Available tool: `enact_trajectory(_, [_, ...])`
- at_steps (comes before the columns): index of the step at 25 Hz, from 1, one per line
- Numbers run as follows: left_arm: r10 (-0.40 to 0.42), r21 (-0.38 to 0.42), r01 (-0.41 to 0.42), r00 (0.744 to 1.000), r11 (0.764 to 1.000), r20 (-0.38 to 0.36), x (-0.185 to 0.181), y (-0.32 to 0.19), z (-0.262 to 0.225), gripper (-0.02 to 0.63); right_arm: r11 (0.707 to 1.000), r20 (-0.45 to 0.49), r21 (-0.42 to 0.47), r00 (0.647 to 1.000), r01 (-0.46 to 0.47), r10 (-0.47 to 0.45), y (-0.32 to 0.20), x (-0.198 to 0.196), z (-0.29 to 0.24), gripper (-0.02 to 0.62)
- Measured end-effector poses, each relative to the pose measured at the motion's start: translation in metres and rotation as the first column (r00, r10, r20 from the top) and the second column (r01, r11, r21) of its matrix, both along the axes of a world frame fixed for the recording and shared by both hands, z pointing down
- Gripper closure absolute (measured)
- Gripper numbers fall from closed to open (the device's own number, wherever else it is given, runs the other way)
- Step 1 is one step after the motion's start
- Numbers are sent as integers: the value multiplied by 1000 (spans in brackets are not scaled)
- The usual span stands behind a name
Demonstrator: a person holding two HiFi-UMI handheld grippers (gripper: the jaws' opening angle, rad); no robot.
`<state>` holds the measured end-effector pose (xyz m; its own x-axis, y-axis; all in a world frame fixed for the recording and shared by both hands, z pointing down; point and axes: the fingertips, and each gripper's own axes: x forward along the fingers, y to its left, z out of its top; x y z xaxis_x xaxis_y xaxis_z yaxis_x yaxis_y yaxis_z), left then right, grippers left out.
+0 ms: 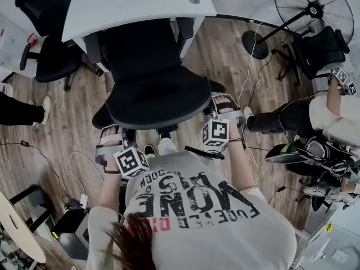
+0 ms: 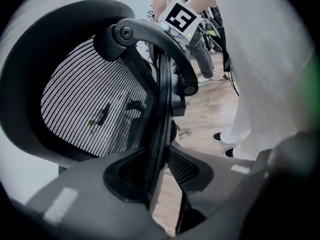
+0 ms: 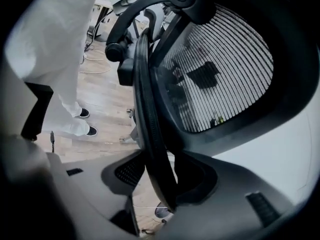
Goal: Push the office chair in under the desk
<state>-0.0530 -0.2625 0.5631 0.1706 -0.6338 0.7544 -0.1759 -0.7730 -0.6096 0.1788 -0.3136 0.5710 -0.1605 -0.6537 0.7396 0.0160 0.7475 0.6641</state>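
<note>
So the office chair [image 1: 152, 86] is only partway home, I'd say. Its front end and armrests sit at the edge of the white surface [image 1: 135, 1], with the front looking tucked a bit underneath. The big mesh backrest [image 1: 160, 103] sticks well out over the wood floor [image 1: 225, 55], toward the person. My read is that the grab part is done and most of the actual shove is left.

The chair sits right between the two tools, square in front of the person. The left tool [image 2: 162, 161] is on the backrest's left edge and the right tool [image 3: 162, 171] is on its right edge. In both gripper views the black rim [image 2: 161, 99] of the backrest runs straight up through the jaws. Each tool looks pinched onto that rim rather than spread loose around it. The mesh faces the surface side.

A second black chair [image 1: 50, 55] is parked off to the left, well clear.
</note>
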Motion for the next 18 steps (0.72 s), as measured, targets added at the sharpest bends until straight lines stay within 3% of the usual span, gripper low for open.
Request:
enact_trajectory(6, [44, 37, -44, 999, 998, 0, -11, -9, 0, 469, 997, -18, -59, 999, -47, 46, -2, -9, 2, 411])
enact_trajectory(18, [57, 54, -58, 998, 997, 30, -34, -28, 2, 466, 997, -2, -55, 999, -53, 53, -12, -30, 4, 411])
